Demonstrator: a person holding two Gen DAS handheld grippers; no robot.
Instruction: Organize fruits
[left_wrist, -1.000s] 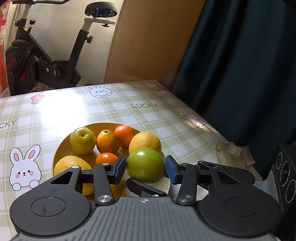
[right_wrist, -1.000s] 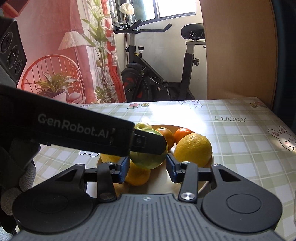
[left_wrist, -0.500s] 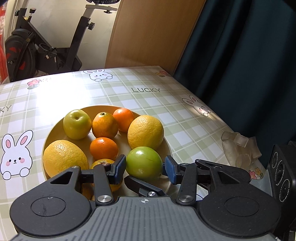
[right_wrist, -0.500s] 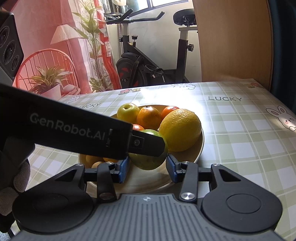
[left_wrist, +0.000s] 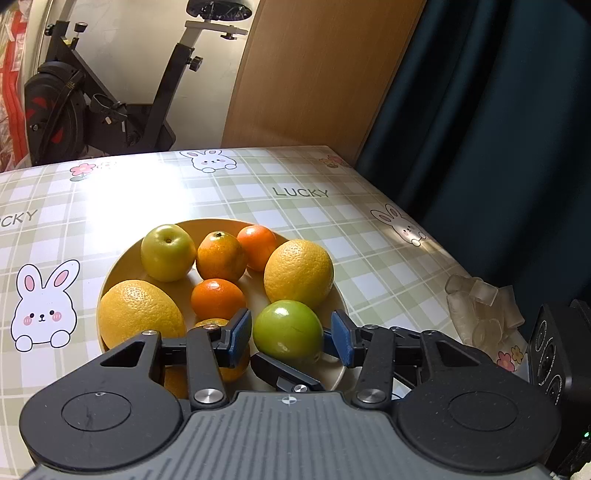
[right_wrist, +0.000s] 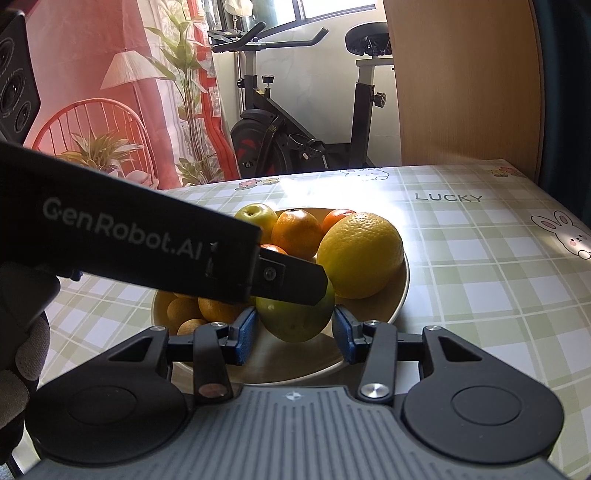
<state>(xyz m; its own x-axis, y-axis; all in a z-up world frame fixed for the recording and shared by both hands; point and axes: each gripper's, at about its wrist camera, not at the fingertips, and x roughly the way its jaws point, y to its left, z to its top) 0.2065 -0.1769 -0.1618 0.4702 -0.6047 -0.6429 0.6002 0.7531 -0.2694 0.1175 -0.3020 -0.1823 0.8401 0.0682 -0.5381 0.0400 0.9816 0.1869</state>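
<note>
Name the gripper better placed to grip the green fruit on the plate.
Left, probably. The left gripper straddles the green fruit, a pad on either side. The right gripper frames it too, but the left gripper's finger lies across the fruit in its view.

Tabletop (left_wrist: 236, 192): the word "LUCKY" is printed on its checked cover.
Left gripper's black arm (right_wrist: 129, 236): white letters spell "GenRobot.AI".

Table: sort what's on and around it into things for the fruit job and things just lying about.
For the job:
green apple
yellow apple
oranges
tangerines
plate

Lying about:
exercise bike
clear plastic pieces
plant
red chair
</note>
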